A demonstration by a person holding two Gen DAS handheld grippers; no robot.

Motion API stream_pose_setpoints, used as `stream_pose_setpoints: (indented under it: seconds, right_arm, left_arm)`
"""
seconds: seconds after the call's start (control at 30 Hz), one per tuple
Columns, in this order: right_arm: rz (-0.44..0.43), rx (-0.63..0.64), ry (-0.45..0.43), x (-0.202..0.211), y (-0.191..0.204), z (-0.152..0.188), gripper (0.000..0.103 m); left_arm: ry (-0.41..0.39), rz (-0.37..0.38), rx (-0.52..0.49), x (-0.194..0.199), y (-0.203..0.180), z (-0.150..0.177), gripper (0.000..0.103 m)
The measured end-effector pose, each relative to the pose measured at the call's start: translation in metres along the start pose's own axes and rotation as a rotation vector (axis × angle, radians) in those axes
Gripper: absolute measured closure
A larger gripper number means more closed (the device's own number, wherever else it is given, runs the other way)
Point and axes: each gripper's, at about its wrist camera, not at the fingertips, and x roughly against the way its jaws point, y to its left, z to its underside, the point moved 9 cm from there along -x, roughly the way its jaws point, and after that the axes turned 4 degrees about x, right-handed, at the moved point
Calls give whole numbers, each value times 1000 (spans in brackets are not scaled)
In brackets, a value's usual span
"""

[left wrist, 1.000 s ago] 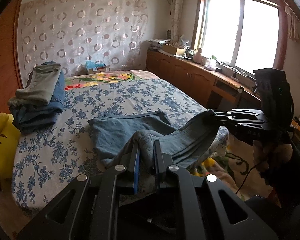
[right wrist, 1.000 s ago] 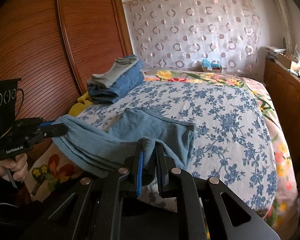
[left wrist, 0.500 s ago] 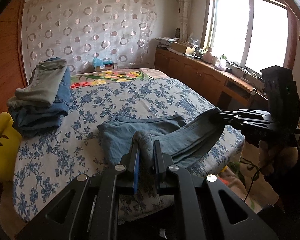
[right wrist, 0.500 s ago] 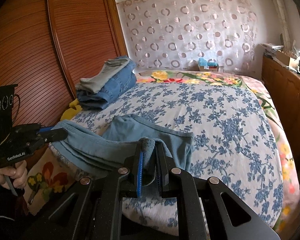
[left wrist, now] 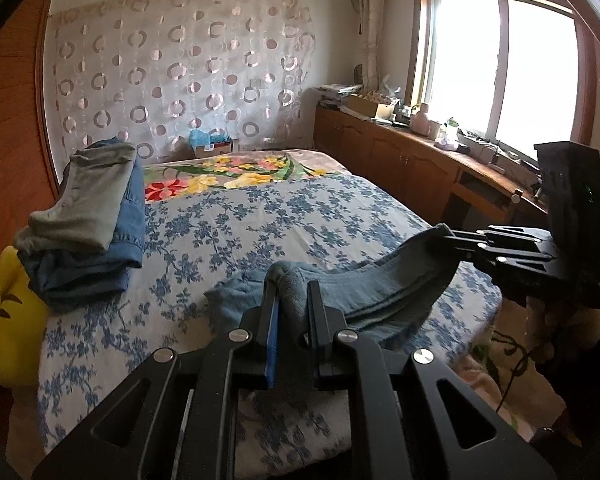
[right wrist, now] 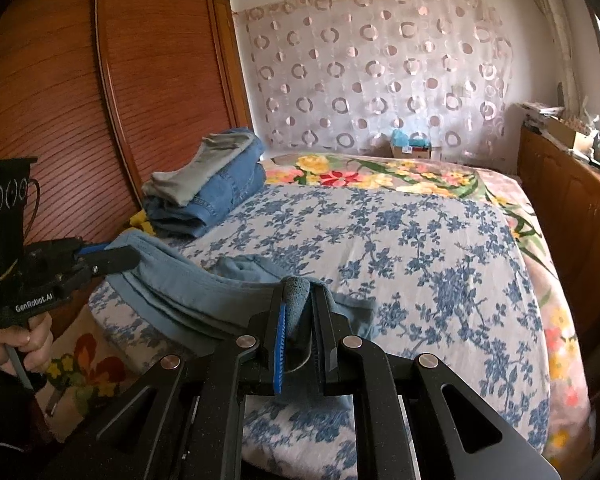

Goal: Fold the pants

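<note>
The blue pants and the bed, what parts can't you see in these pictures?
- Blue pants, both wrist views: the near part is hidden behind the left gripper and right gripper, whose jaws pinch the cloth.
- Bed, both views: the near edge is hidden by the gripper bodies.
- Folded stack, left wrist view: how many garments is unclear.

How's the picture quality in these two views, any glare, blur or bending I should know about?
Left wrist view: the window is blown out white, with no detail through it; the bed stays evenly lit and sharp. Right wrist view: no glare, soft daylight, the wardrobe bows from fisheye distortion. Both views darken at the corners.
</note>
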Motion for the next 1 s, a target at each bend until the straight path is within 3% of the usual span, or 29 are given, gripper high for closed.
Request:
stream_pose_setpoints:
  seconds: [0.33,0.47,0.6,0.67,0.73,1.0]
  right_arm:
    - [9,-22,61,-45,-14,-2,92]
    - [5,-42,81,-59,-18,-1,91]
    - [25,-43,94,-67,-21,-5,79]
    - [39,-43,96,-68,-25,-6,66]
    - [63,-51,103,-67,-30,-3,60]
    - [17,-60,129,-39,-27,34,60]
  left_arm:
    - [60,-40,4,-43,16,1,87]
    - [59,-57,8,-48,20,5,55]
    - [56,-59,15,-45,22,6,52]
    - [54,-65,16,-42,24,10,52]
    - [55,-66,22,-38,25,16,52]
    - [137,-29,52,-39,27,67,52]
